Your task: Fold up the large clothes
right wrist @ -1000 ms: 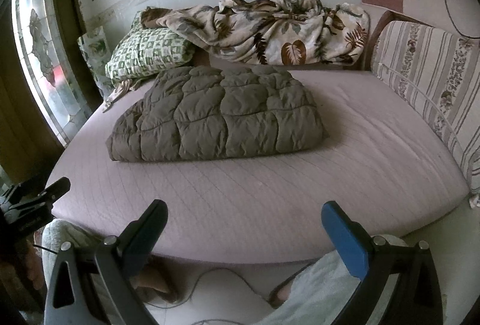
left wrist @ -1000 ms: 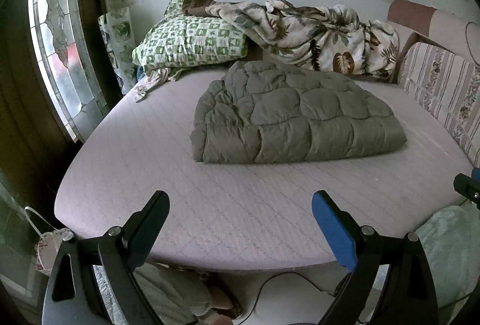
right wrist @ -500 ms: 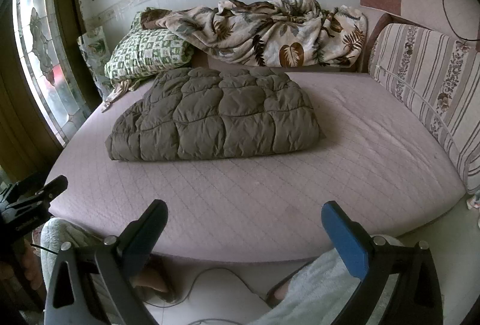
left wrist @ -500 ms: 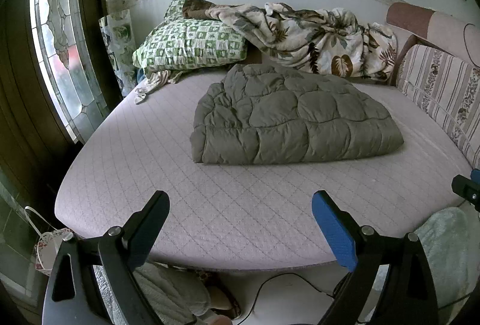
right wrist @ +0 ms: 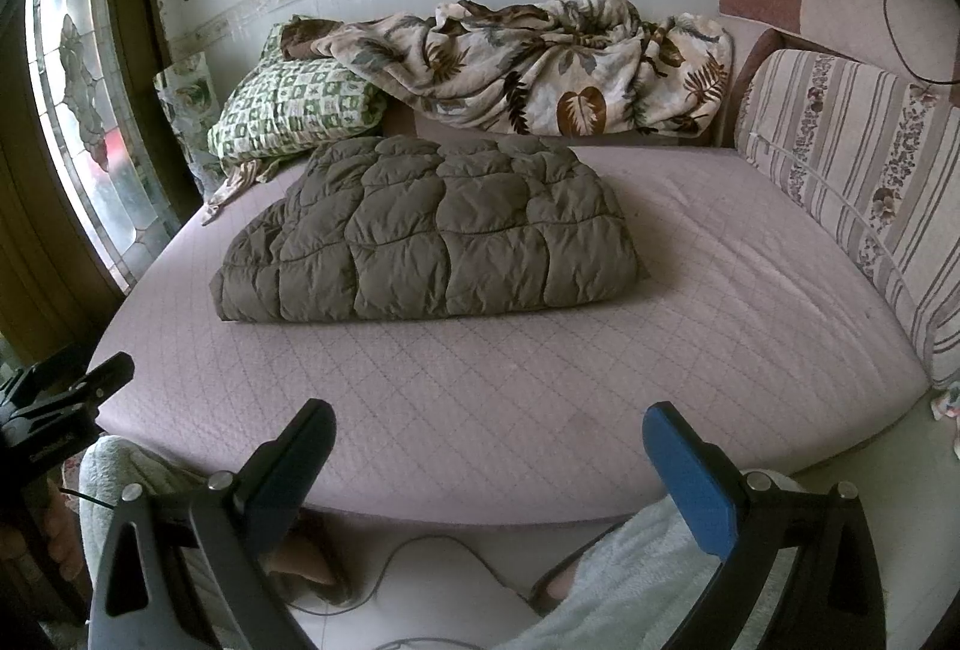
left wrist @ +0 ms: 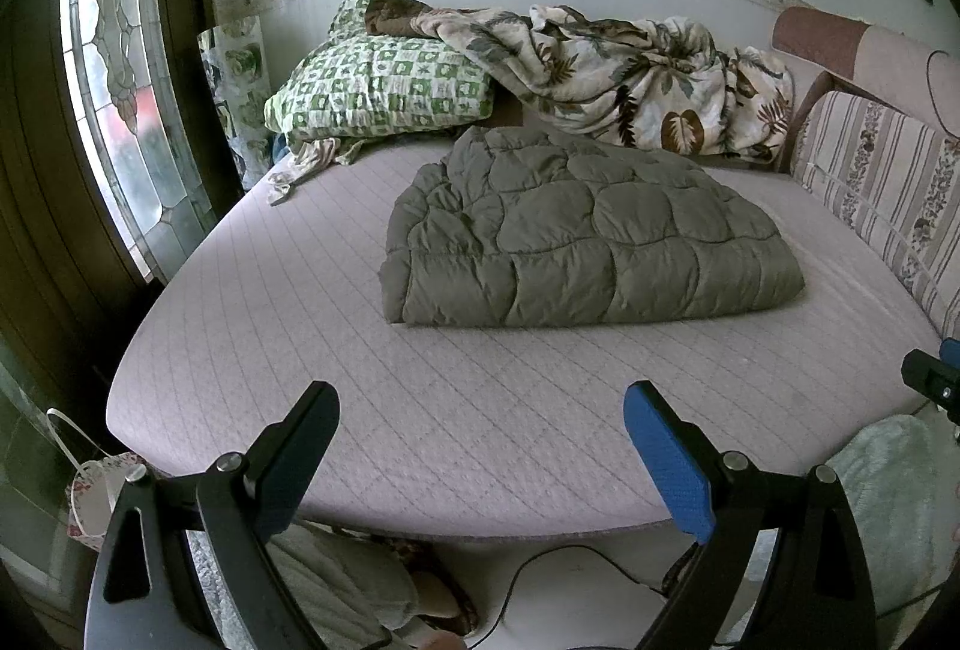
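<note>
An olive-grey quilted puffer garment (left wrist: 576, 236) (right wrist: 432, 236) lies folded into a thick bundle on the middle of the pink quilted bed (left wrist: 420, 398) (right wrist: 600, 362). My left gripper (left wrist: 480, 440) hovers open above the bed's near edge, well short of the bundle, nothing between its fingers. My right gripper (right wrist: 489, 455) is likewise open and empty at the near edge. The tip of the right gripper shows at the right border of the left wrist view, and the left gripper shows at the left border of the right wrist view.
A green checked pillow (left wrist: 384, 86) and a crumpled leaf-print blanket (left wrist: 624, 68) are piled against the back wall. A striped cushion (right wrist: 864, 182) lines the right side. A stained-glass window (left wrist: 114, 74) is at the left. Cables and the person's legs are below the bed edge.
Both grippers have risen and tipped slightly, so the bed and the bundle sit a little lower in both views. The garment has not moved.
</note>
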